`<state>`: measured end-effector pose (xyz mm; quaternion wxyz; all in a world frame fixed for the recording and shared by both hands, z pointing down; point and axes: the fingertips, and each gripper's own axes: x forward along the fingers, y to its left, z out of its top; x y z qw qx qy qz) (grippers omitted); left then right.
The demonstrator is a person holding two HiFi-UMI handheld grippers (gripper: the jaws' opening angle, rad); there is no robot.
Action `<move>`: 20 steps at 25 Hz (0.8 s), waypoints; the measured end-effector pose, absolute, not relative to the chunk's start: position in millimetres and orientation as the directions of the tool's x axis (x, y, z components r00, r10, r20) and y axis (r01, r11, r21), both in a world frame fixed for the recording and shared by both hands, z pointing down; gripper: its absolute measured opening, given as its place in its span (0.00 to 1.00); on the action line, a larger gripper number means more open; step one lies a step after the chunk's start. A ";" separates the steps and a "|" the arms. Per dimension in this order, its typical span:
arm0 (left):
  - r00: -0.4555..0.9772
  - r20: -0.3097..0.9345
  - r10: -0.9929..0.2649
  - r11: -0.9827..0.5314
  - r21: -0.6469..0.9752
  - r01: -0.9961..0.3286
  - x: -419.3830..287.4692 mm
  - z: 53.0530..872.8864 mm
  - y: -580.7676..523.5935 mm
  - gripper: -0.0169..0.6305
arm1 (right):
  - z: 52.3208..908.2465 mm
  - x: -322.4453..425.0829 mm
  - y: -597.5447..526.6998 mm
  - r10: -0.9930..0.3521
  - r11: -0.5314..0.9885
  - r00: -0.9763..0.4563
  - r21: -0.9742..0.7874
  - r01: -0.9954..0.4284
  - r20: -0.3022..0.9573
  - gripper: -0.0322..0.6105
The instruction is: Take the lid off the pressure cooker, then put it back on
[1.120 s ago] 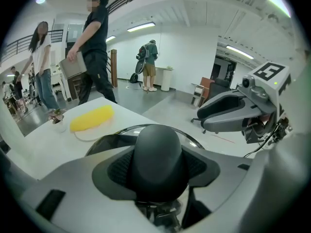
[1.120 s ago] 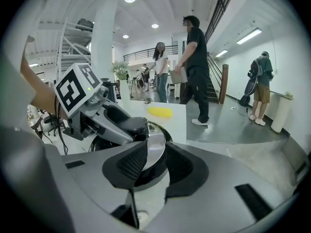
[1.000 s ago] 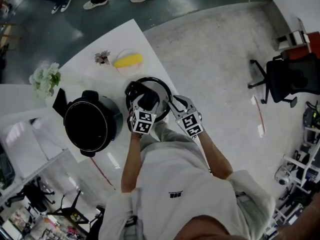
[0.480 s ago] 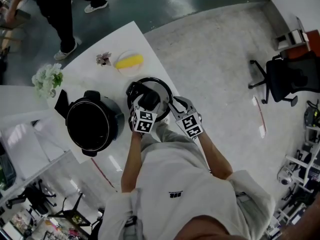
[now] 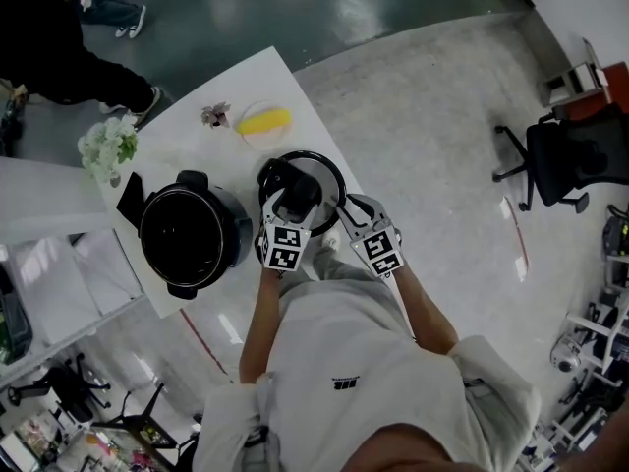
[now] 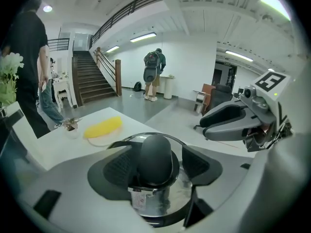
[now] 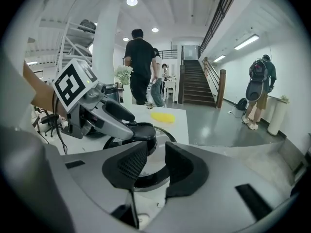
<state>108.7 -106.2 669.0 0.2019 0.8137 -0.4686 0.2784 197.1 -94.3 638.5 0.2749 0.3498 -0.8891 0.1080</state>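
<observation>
Right gripper [image 7: 154, 154]: jaws a little apart, gripping nothing.
Lid [image 7: 150, 181]: lies flat on the white table [image 7: 183, 124], just beyond the jaws.
Left gripper [image 7: 141, 129]: at the lid's knob, jaws have just been opening.
Yellow item [image 7: 163, 116]: farther back on the table.

pot [image 5: 228, 226] inside reads pure black, contents unknown; yellow thing [image 5: 265, 121] and small item [image 5: 215, 115] beside it too small to ID; person [image 5: 54, 62] top left cut by frame edge, chair [image 5: 568, 160] clipped at right edge
</observation>
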 end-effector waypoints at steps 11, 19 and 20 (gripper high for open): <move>0.413 0.616 -0.671 -0.477 0.067 -0.876 98.8 645.9 -75.8 0.50 | 623.0 190.4 -73.3 -0.577 0.727 -0.611 0.001 -0.686 0.541 0.24; 0.411 0.627 -0.662 -0.482 0.064 -0.874 95.1 649.6 -83.5 0.50 | 623.7 183.3 -83.8 -0.580 0.727 -0.613 0.001 -0.687 0.537 0.24; 0.411 0.630 -0.659 -0.483 0.064 -0.873 95.4 650.4 -84.8 0.50 | 623.7 183.0 -85.2 -0.579 0.727 -0.613 0.000 -0.687 0.537 0.24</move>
